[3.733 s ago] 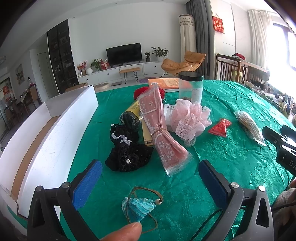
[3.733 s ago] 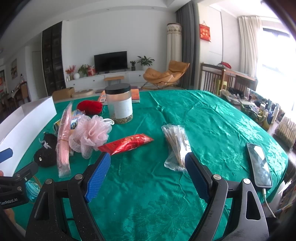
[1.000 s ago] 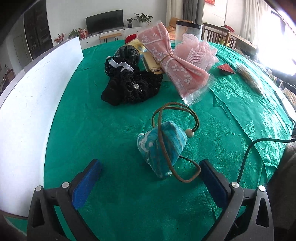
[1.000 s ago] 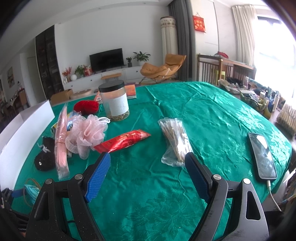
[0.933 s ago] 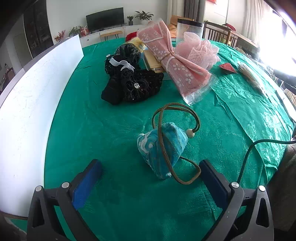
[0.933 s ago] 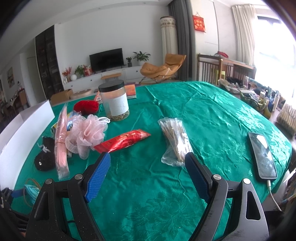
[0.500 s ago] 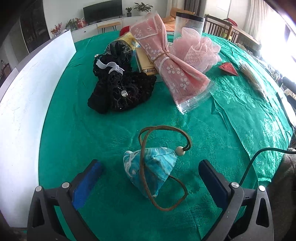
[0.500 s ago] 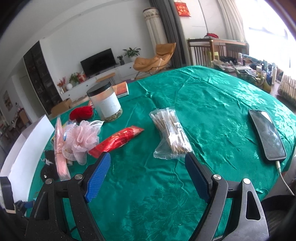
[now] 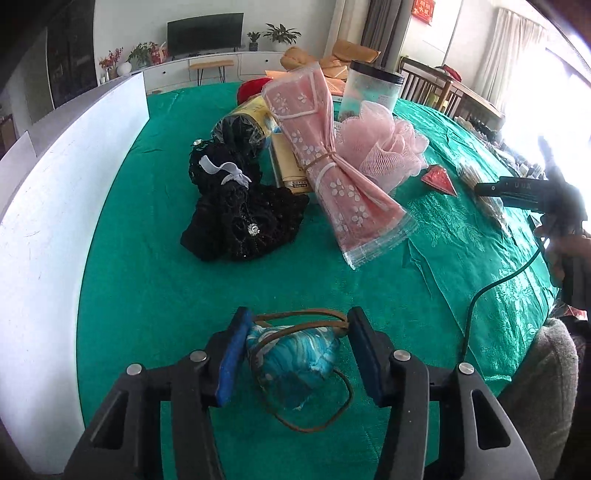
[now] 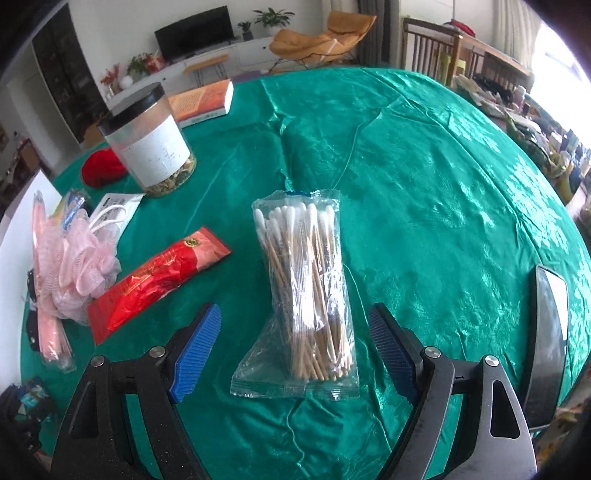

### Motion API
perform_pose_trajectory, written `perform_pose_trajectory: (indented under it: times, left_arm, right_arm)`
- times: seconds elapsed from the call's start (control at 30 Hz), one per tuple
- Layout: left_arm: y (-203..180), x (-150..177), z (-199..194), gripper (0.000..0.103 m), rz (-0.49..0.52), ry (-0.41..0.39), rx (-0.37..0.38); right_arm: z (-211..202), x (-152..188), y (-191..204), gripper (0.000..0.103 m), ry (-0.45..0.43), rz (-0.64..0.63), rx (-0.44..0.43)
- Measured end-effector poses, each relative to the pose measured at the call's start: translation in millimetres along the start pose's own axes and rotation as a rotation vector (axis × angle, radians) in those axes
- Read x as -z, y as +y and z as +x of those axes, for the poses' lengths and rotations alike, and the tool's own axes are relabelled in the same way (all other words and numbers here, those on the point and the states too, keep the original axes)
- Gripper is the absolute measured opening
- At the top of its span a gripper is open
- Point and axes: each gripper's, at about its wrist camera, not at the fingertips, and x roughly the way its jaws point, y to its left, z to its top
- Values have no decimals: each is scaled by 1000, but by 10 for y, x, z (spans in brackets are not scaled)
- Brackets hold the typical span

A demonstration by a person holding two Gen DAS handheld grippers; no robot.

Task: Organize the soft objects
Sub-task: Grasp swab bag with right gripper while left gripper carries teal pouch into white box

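We are holding the blue pouch (image 9: 291, 360) between the nearly closed fingers of our left gripper (image 9: 297, 349) low over the worktop (image 9: 155, 266), while our right gripper (image 10: 293, 347), wide open and empty, is hovering directly over the bag of cotton swabs (image 10: 306, 291), whose long axis is running forward between its fingers.

A home, living room joined to dining area. Upper left of the left wrist view: black flat television (image 9: 205, 33) above a long white low cabinet (image 9: 221, 68) with potted plants (image 9: 281, 34). Upper centre: orange lounge chair (image 10: 320, 38). Upper right: wooden dining chairs (image 10: 436, 50), pale curtains (image 9: 517, 55). Foreground: green satin-covered desk (image 10: 424, 177).
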Motion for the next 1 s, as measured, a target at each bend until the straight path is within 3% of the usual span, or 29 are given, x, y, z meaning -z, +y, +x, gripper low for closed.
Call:
perform_pose_trajectory:
  times: [0.03, 0.07, 0.1, 0.17, 0.3, 0.5, 0.67, 0.8, 0.9, 1.0]
  left_arm:
    - [16, -15, -36, 53, -2, -9, 2]
    - [33, -26, -74, 53, -4, -19, 3]
    - [55, -42, -111, 53, -7, -28, 3]
    - [111, -74, -183, 53, -22, -47, 11]
    - [191, -166, -403, 52, -60, -103, 38]
    - [507, -400, -1041, 52, -103, -228, 8]
    - [1166, -429, -1639, 52, -177, -308, -144]
    - [1713, -304, -1893, 52, -247, -318, -280]
    - [2002, -182, -1916, 52, -282, -304, -368]
    - [2199, -84, -1834, 55, -338, -281, -409]
  right_arm:
    - [75, -24, 3, 79, 20, -12, -4]
    - [147, -44, 1, 49, 51, -19, 0]
    - [183, -34, -12, 33, 80, -26, 25]
    - [86, -25, -83, 27, 60, -9, 5]
    - [-399, 25, -34, 27, -24, 6, -48]
    - [-1031, 6, 762, 27, -92, -97, -239]
    - [-1386, -2, 1925, 27, -96, -207, -517]
    - [-1521, 21, 2984, 27, -48, -300, -738]
    - [-1490, 87, 3707, 27, -2, -380, -808]
    - [-1330, 209, 4282, 28, 52, -431, -835]
